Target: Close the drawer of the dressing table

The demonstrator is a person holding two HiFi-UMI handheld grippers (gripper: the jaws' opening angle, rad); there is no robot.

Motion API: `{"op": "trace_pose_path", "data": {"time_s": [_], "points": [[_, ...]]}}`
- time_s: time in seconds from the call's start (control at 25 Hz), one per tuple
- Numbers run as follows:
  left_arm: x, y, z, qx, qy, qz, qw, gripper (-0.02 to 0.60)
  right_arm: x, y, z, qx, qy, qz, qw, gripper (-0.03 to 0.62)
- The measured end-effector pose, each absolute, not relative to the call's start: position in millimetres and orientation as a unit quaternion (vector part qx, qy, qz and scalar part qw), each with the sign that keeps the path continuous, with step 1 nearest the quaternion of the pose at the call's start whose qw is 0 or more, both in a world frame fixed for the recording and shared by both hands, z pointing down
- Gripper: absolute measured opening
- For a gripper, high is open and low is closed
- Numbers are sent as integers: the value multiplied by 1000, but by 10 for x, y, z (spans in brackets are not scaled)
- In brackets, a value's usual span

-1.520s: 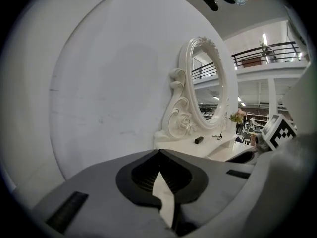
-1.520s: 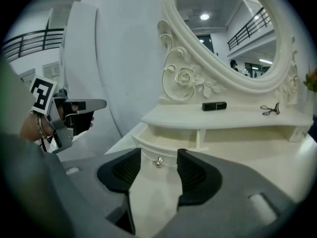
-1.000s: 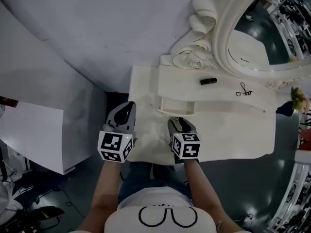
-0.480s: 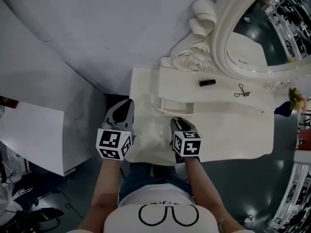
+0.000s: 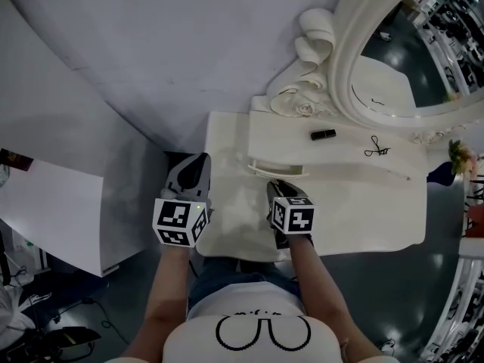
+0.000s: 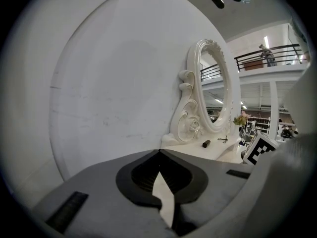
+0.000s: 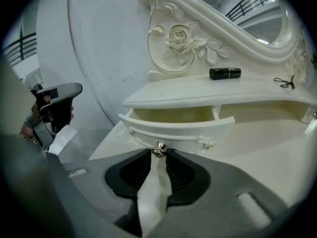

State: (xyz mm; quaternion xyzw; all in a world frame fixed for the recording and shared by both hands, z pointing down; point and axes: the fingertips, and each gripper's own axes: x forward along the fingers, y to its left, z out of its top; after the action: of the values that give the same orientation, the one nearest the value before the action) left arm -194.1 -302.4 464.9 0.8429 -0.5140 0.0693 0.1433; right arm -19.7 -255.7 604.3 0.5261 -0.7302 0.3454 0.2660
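Note:
The white dressing table [image 5: 227,233] has a small curved drawer [image 5: 277,169] standing part open under its raised shelf. In the right gripper view the drawer [image 7: 178,128] shows an empty inside and a metal knob [image 7: 158,150] on its front. My right gripper [image 5: 278,187] points down at the drawer front, shut on that knob [image 7: 158,151]. My left gripper [image 5: 198,165] hangs off the table's left edge, apart from the drawer, shut with nothing in it [image 6: 159,153].
A black tube [image 5: 323,134] and a small black wire tool [image 5: 376,148] lie on the shelf. The ornate oval mirror [image 5: 355,74] rises behind. A grey wall runs along the back, and a white board [image 5: 53,210] leans at the left. Flowers [image 5: 463,157] stand at the right.
The right gripper's jaws closed on the drawer knob and moved slightly toward the table. The drawer now sticks out less than before. The left gripper stayed put.

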Motion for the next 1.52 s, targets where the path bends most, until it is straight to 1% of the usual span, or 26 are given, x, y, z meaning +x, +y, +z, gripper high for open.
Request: {"op": "trace_pose_path", "data": {"time_s": [0.84,1.2,1.24,1.32,1.4,1.52], "points": [[-2024,-3211,4433,837,-529,52,126,-3,-129,-2991,6038,525,-727,345,277,98],[-2053,-3215,4359,836,-532,51,119,-2,-93,-3001,6044,536,-716,348,281,101],[-2040,-3206,4357,837,-531,51,119,-2,-96,-3000,6038,538,-716,349,276,108],[-2008,-3177,4366,840,-527,52,119,-2,-120,-2986,6019,537,-720,356,259,254],[-1981,-3142,4380,842,-522,54,120,-3,-147,-2962,5980,533,-729,353,247,295],[-1940,-3101,4384,847,-515,57,119,-2,-128,-2925,5903,538,-735,337,240,313]]}}
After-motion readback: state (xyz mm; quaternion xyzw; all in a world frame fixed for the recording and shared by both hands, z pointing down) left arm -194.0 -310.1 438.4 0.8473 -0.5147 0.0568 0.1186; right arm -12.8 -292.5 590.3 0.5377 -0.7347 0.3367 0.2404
